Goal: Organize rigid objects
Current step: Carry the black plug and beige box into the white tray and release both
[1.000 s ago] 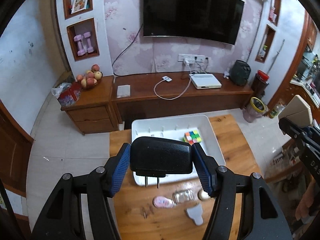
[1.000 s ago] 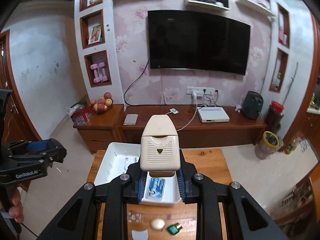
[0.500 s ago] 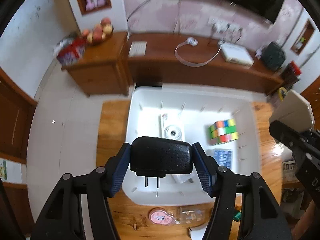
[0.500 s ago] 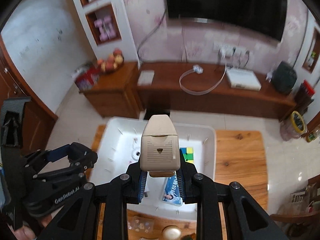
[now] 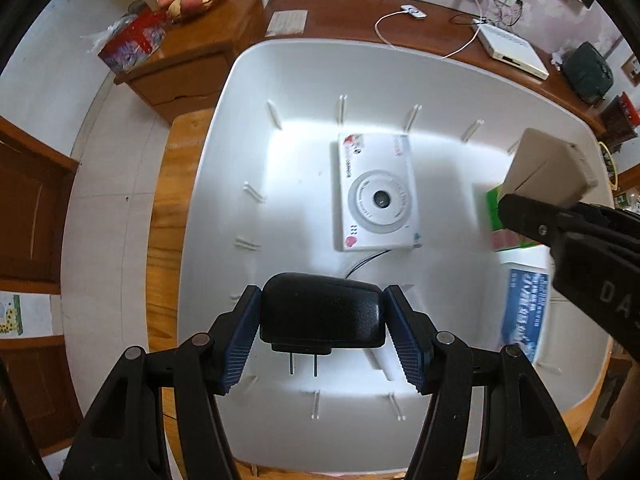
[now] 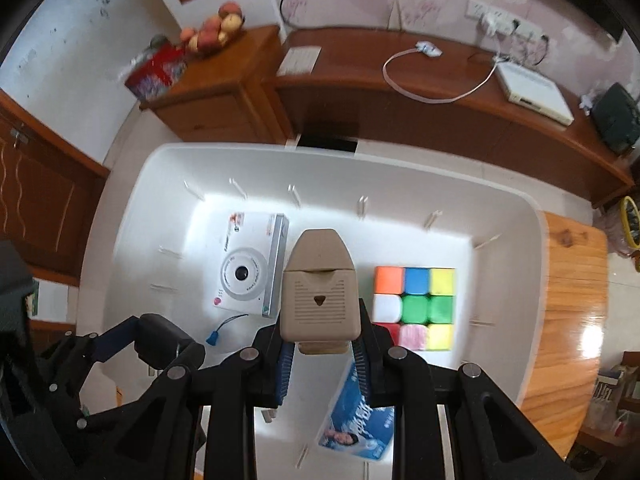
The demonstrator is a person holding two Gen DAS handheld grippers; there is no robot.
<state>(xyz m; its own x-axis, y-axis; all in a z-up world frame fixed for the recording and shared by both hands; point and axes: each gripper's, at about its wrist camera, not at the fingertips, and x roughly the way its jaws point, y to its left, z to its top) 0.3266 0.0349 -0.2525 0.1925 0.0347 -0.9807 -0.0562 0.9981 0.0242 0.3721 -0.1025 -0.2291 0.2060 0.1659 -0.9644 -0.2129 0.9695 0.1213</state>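
My left gripper (image 5: pixel 322 330) is shut on a black plug adapter (image 5: pixel 322 310), its two prongs facing the camera, low over the near part of the white bin (image 5: pixel 248 92). My right gripper (image 6: pixel 320 344) is shut on a beige plastic box (image 6: pixel 319 292) with a vented face, held above the bin's (image 6: pixel 160 168) middle. In the left wrist view that beige box (image 5: pixel 548 168) hangs at the right. Inside the bin lie a white camera (image 5: pixel 376 196), a colour cube (image 6: pixel 414 306) and a blue card pack (image 6: pixel 360 416).
The bin stands on a wooden table (image 6: pixel 572 300). Behind it runs a long wooden cabinet (image 6: pixel 400 96) with a white box, a cable and a fruit bowl (image 6: pixel 212 32). A small blue-tipped cord (image 6: pixel 218 334) lies by the camera. A hand (image 5: pixel 616 440) shows at lower right.
Both grippers have come down and tipped over the white bin, which now fills the views. The adapter and the beige box are still gripped. The small items on the table slid out of view.
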